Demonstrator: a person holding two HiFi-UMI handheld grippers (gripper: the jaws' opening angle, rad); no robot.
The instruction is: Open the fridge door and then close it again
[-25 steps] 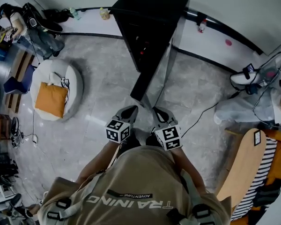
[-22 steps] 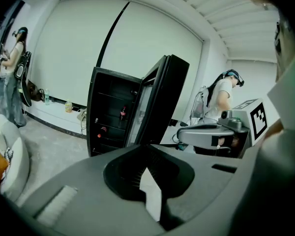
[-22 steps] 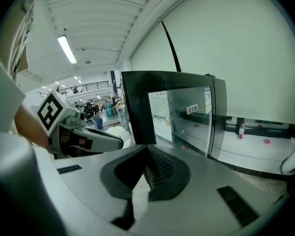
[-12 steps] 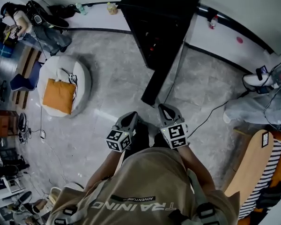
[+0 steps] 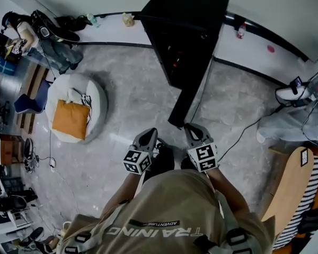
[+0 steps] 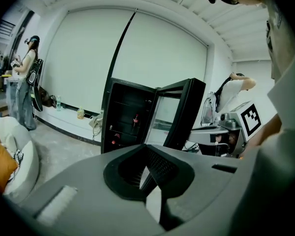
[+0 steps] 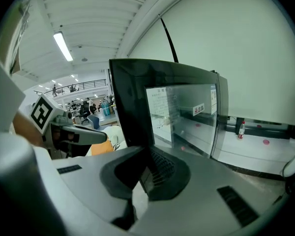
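The fridge (image 5: 186, 15) stands at 12 o'clock against the wall. Its door (image 5: 186, 97) is swung wide open toward the person. The door's free edge ends just ahead of the right gripper (image 5: 193, 129), a little to the gripper's 11 o'clock, and they do not touch.

The left gripper (image 5: 147, 135) hangs beside it at about the same height, near the door edge but clear of it. In the left gripper view the left gripper's (image 6: 148, 173) jaws are pressed together with nothing between them. Beyond them the dark fridge (image 6: 125, 117) interior and the door (image 6: 181, 113) show at 12 o'clock. In the right gripper view the right gripper's (image 7: 145, 175) jaws are likewise closed and empty. The glass door (image 7: 179, 113) fills the space straight ahead.

The floor (image 5: 132, 89) between the person and the fridge is open grey tile. Other things around:
- A white pouf (image 5: 93, 97) with an orange cushion (image 5: 71, 119) lies at 10 o'clock, well apart from the door's swing.
- A person (image 5: 22, 32) stands further off at 10 o'clock.
- A cable (image 5: 239, 131) trails over the floor at 2 o'clock, near the right gripper.
- A wooden chair (image 5: 287, 187) sits at 3 o'clock.
- A bottle (image 5: 241, 30) stands on the white ledge (image 5: 238, 49) right of the fridge.
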